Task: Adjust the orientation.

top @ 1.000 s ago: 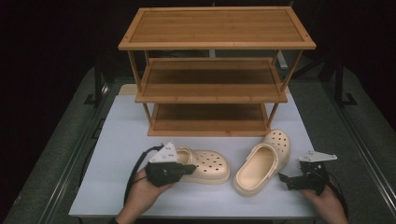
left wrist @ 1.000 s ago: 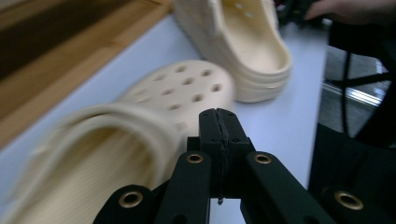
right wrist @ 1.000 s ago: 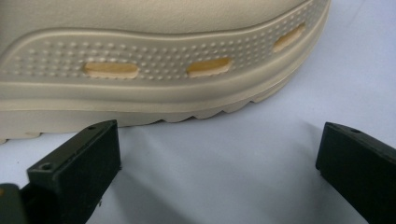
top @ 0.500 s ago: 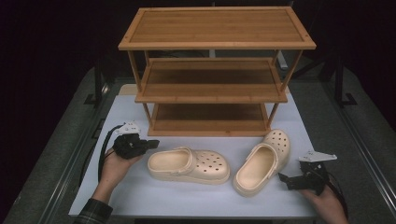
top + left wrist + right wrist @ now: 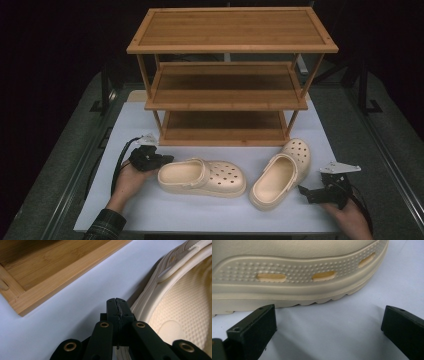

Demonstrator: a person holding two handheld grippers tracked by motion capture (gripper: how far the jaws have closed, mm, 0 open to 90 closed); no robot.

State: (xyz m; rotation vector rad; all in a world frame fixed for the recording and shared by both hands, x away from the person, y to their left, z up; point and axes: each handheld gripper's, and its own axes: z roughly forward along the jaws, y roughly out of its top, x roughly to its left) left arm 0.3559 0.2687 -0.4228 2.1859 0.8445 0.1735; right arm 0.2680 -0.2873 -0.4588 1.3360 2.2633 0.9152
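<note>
High view: a three-tier rack of honey-coloured bamboo slats (image 5: 227, 80) stands at the far half of the white-topped counter (image 5: 150, 210); two cream perforated foam clogs lie in front of it, well apart from its lowest shelf; the left clog (image 5: 202, 177) lies sideways with its toe toward the right, the right clog (image 5: 280, 173) is angled with its toe toward the rack; the left tongs (image 5: 167, 159), black and held in the person's left hand (image 5: 127, 180), point at the heel end of the left clog, tips just beside it; the right tongs (image 5: 304, 191), held in the right hand (image 5: 347, 215), carry a grey three-cornered plate and lie near the outer side of the right clog, apart from it; a plaid sleeve (image 5: 102, 227) shows at the lower left.

Left gripper view: the left tongs (image 5: 117, 307) are closed, jaws pressed together with nothing between them; the cream clog's heel rim (image 5: 160, 287) and dimpled footbed lie just to the right of the tips; whether they touch cannot be told; a corner of the bamboo rack's bottom shelf (image 5: 50, 272) rests on the counter at upper left.

Right gripper view: the right tongs (image 5: 329, 322) stand wide open, empty, above bare counter; the side wall of the right clog (image 5: 294, 277), with three slot vents and a ridged sole edge, lies just beyond the jaws.
</note>
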